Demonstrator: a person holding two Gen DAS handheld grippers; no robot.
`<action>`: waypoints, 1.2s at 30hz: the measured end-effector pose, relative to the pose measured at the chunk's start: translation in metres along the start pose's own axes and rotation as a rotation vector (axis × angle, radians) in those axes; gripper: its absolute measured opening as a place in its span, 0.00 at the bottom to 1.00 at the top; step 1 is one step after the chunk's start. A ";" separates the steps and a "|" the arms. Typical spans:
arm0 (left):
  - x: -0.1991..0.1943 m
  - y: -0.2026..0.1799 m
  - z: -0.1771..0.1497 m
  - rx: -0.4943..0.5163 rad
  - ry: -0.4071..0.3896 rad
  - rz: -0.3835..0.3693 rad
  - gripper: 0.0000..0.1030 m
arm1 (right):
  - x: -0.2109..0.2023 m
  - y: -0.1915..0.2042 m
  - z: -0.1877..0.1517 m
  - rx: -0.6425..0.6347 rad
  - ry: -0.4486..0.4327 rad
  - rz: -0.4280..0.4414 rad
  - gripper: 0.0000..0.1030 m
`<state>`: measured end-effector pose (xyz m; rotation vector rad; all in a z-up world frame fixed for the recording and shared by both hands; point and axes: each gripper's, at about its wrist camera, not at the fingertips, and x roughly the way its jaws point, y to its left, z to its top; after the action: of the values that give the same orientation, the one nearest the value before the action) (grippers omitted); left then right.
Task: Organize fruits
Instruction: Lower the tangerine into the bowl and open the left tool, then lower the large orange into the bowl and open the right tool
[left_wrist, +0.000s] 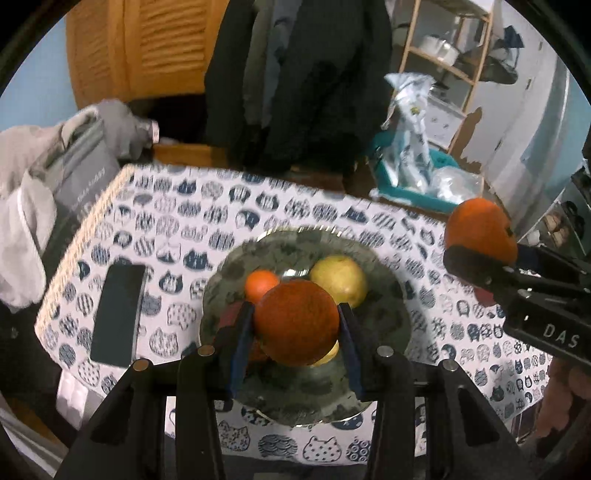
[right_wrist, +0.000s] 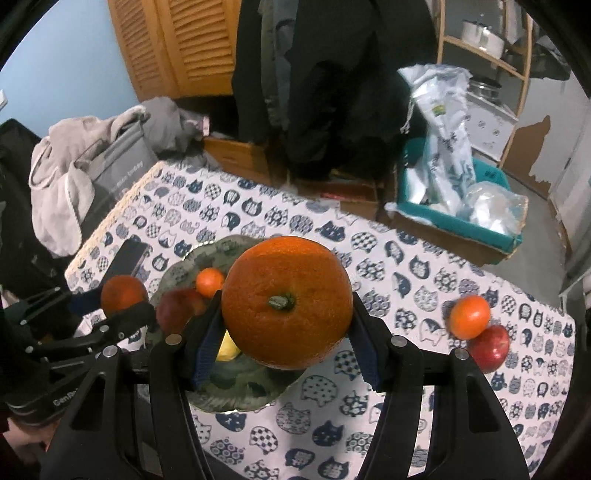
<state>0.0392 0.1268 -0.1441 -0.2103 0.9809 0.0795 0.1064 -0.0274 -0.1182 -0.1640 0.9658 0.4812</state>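
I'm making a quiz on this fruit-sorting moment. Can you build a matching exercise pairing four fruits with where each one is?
Things:
1. Orange with green stem
2. Pear
3. Red apple
4. Darker orange

Places:
A. On the tablecloth, touching a small mandarin
B. Between the fingers of the left gripper
C. Lying in the plate
D. Between the fingers of the right gripper

Pairs: 1-D, 2-C, 3-A, 4-B

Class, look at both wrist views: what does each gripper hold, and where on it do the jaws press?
Left gripper: dark orange, gripped at its sides. Right gripper: large orange, also by its sides, stem facing the camera.
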 end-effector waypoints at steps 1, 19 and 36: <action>0.004 0.002 -0.002 -0.004 0.014 -0.004 0.43 | 0.003 0.002 -0.001 0.000 0.007 0.002 0.61; 0.064 0.012 -0.033 -0.023 0.215 0.016 0.44 | 0.069 0.001 -0.031 0.037 0.172 0.021 0.61; 0.051 0.026 -0.024 -0.061 0.155 0.080 0.62 | 0.088 0.003 -0.040 0.043 0.220 0.059 0.61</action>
<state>0.0439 0.1456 -0.2035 -0.2360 1.1421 0.1681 0.1167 -0.0102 -0.2122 -0.1520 1.1981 0.5038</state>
